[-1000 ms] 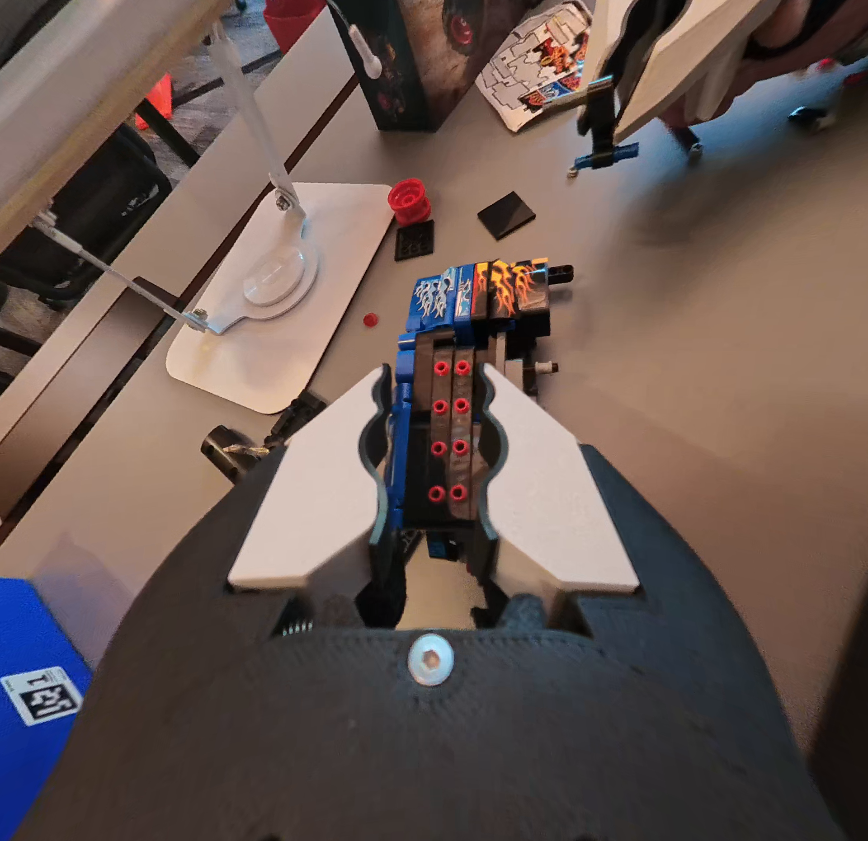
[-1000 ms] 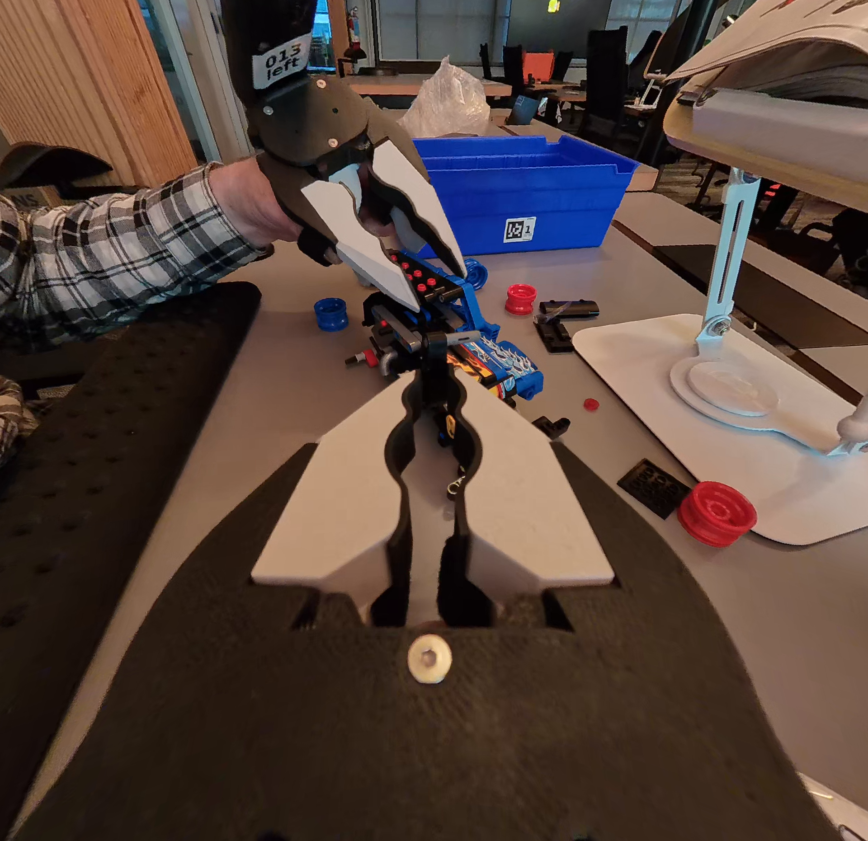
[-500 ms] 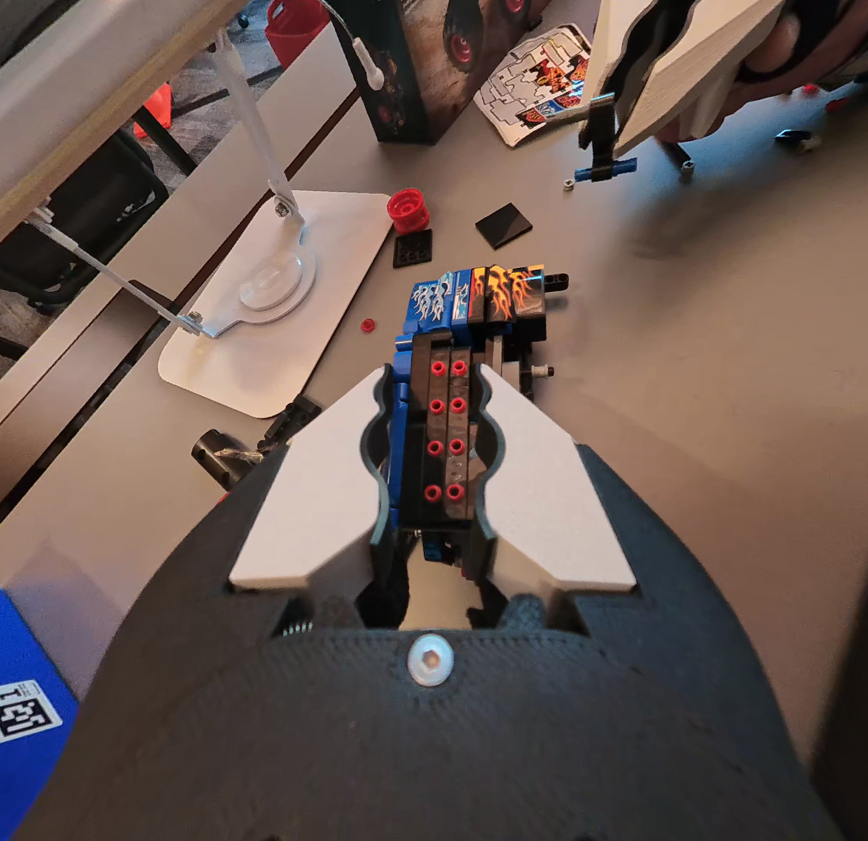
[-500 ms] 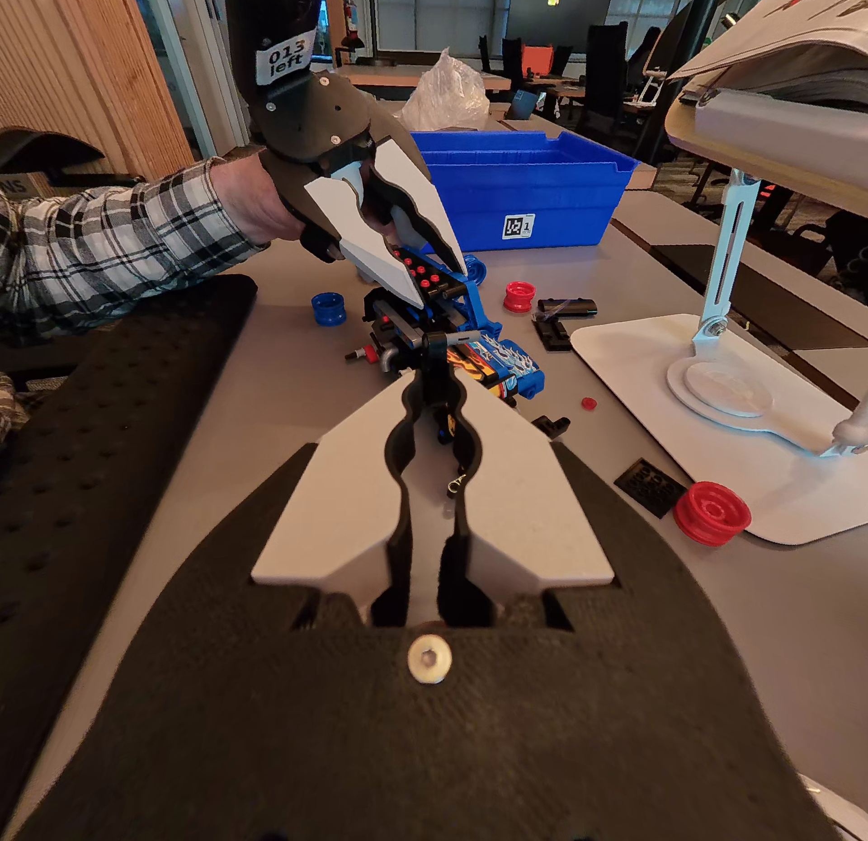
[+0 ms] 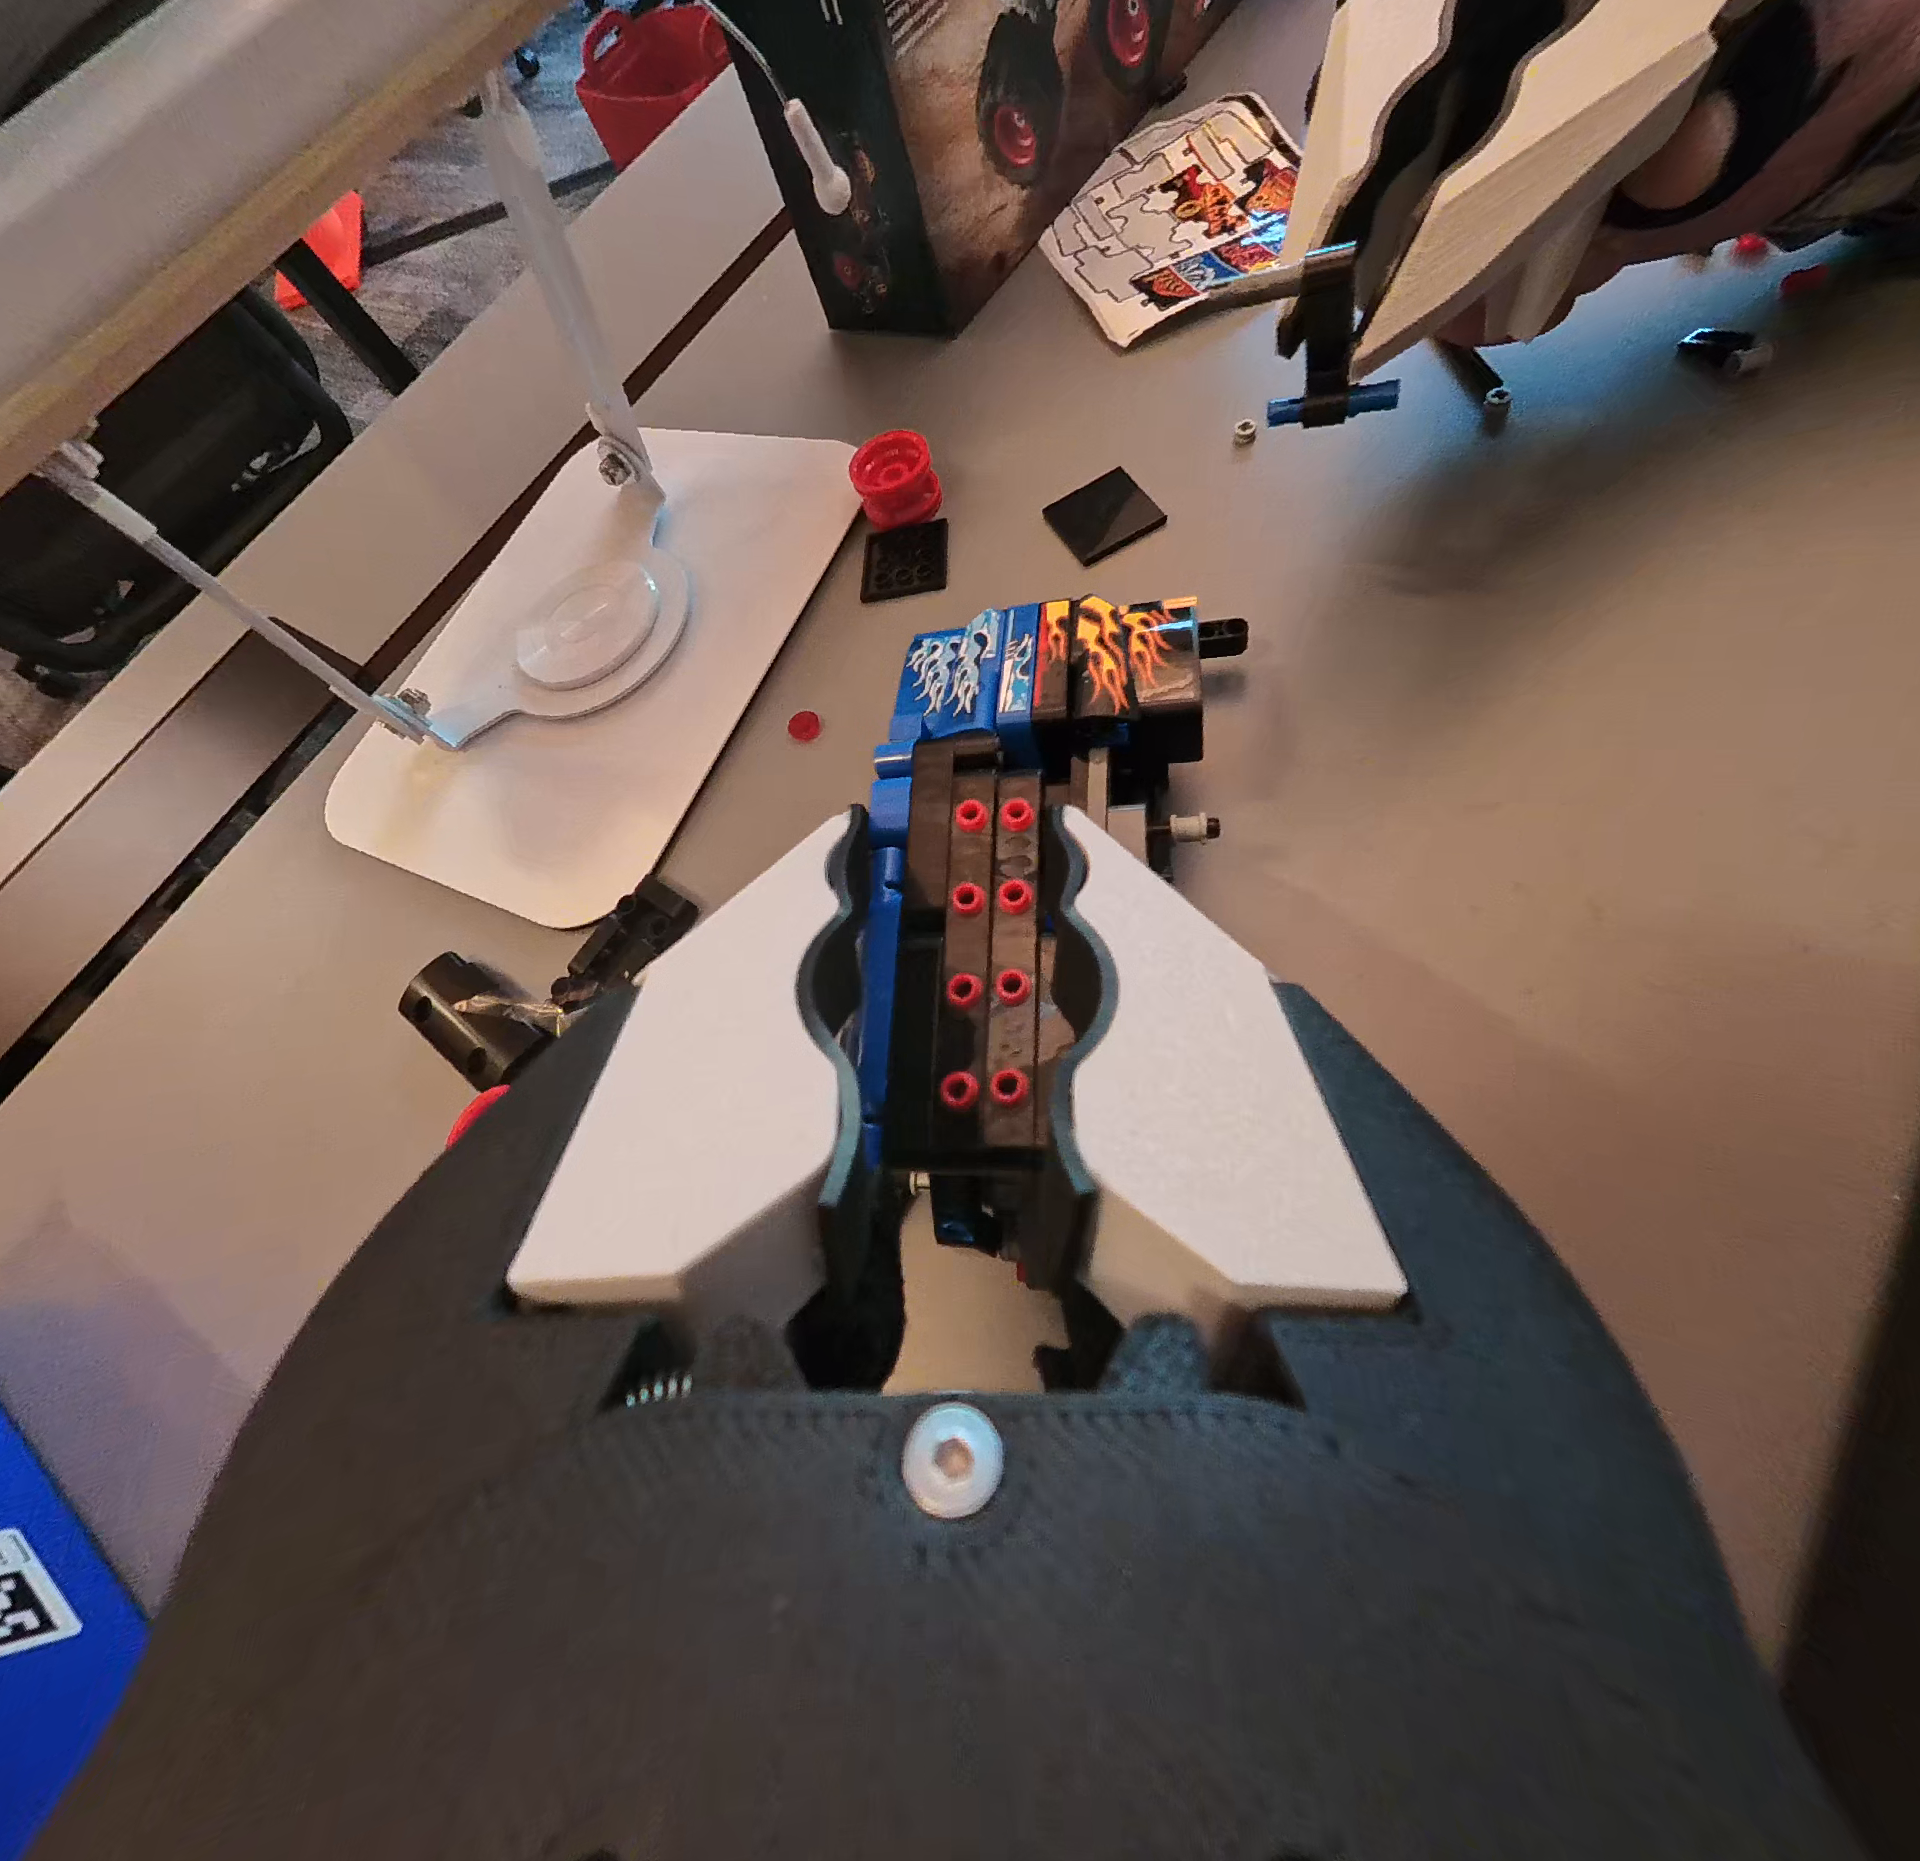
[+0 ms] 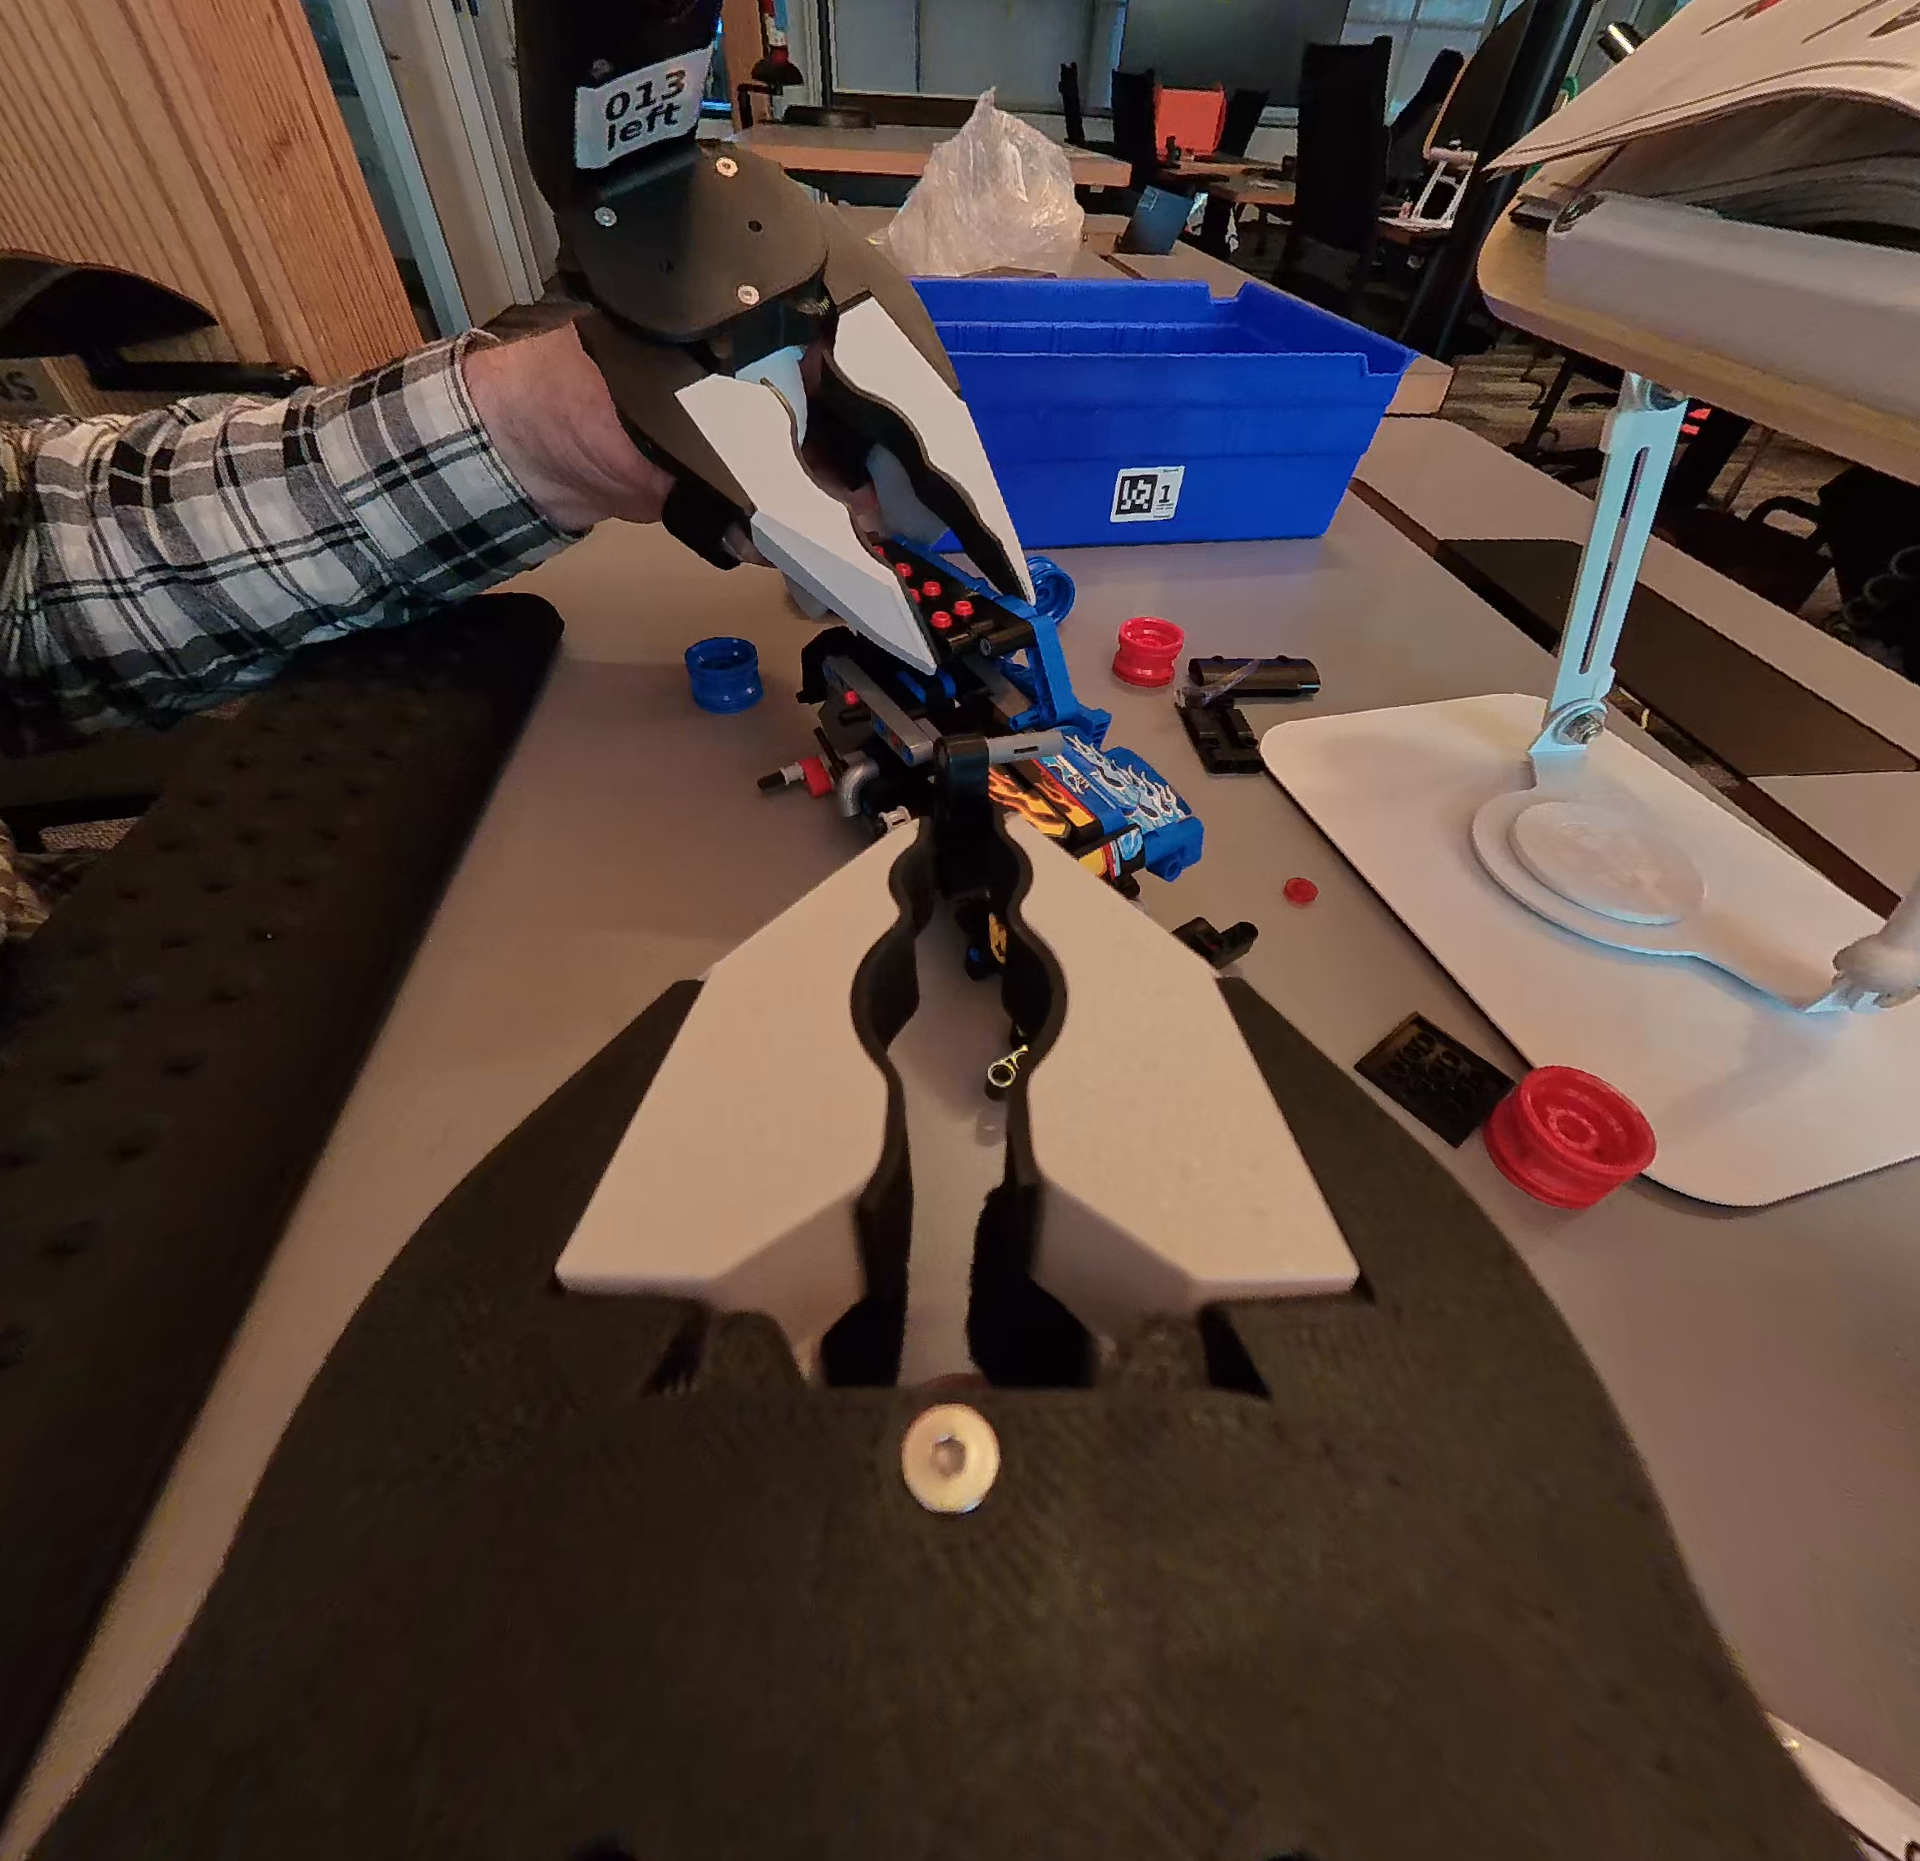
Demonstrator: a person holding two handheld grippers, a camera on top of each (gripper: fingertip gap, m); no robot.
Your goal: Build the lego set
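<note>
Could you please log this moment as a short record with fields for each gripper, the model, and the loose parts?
left gripper: shut on the lego truck body, clamping its black beams with red pins
right gripper: shut on a small black connector piece, held apart from the model
model: blue and black, flame stickers at its far end, resting on the grey table
loose parts: red wheel hub, black square tile, black studded plate, blue wheel hub
background: blue bin, white stand base
</note>
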